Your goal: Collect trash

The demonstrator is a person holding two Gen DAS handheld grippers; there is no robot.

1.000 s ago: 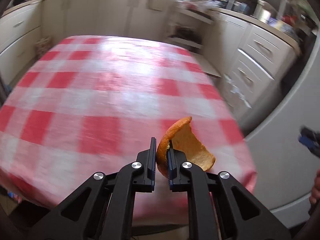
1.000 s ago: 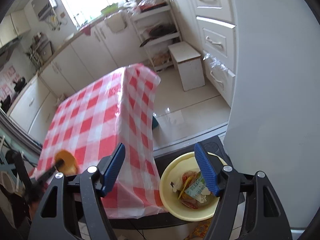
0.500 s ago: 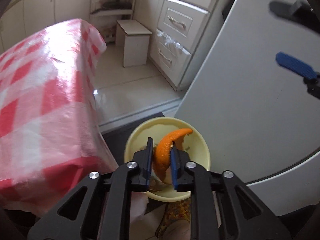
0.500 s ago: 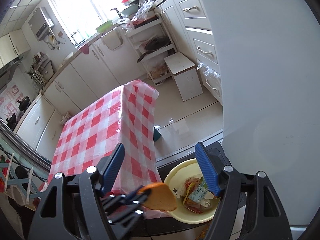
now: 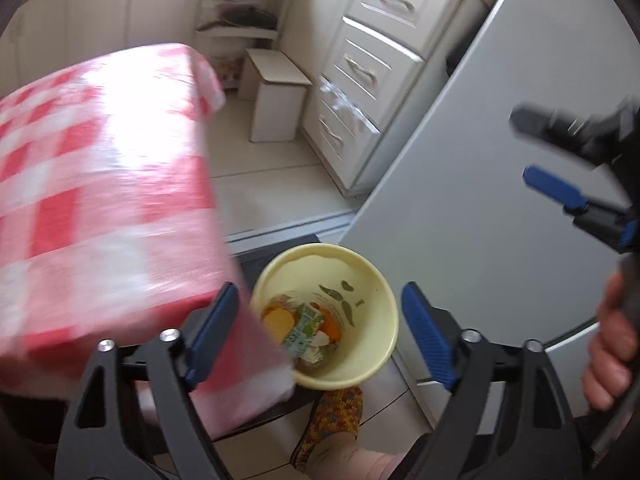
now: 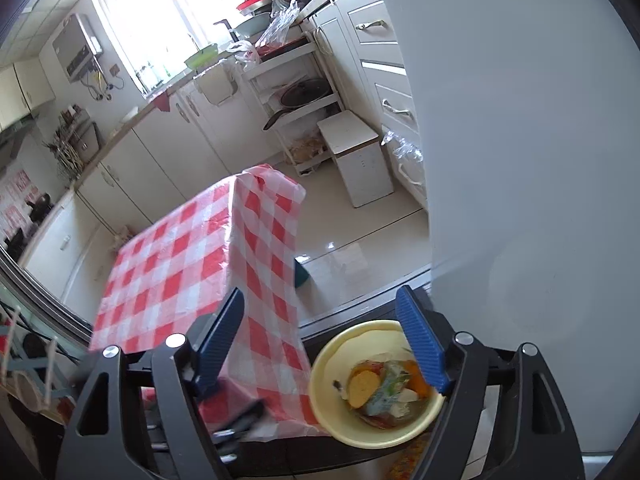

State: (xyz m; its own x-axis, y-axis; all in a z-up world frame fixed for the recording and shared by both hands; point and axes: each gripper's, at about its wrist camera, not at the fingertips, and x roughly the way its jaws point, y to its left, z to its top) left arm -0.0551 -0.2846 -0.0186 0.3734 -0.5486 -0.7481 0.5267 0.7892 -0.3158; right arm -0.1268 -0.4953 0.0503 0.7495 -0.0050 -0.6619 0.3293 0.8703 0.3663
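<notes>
**Tongs spread and empty over the trash bowl**

Left tongs point(image 5: 314, 330): spread wide, nothing between the blue pads. Right tongs point(image 6: 320, 338): also spread wide and empty; in the left wrist view they show at far right, held in the person's hand point(image 5: 610, 344), well apart from the left pair.

Task's thing: orange peel point(image 5: 276, 322) lies inside the yellow bowl point(image 5: 376, 280), directly ahead of and below the left tongs, between the lines of the two pads. Second orange piece point(image 5: 332, 328) sits on the far side of a green-printed wrapper point(image 5: 302, 332). Right wrist view confirms: peel point(image 6: 362, 388) at the near-left of the heap, bowl rim point(image 6: 320, 376) just under the right pad.

Step in hand (judgement): drop-off looks complete; what remains is clearing away and finding the next item. To do it well:
- keep the pads spread while lifting so nothing in the bowl is snagged;
- rise straight before swinging left, because the cloth corner hangs touching or just beside the bowl rim;
- scan the bench top before committing to a reach.

Containers:
- Yellow bowl: on a dark low surface at floor level, just beside the bench corner. Holds peel, wrapper, pale scraps; dark smears on the inner wall. Roughly the bottom is covered, room left above.

Outward: bench point(image 6: 172, 256) with red-checked cloth to the left of both tongs; no trash visible on the shown part of the top. Grey panel point(image 5: 460, 184) to the right.
</notes>
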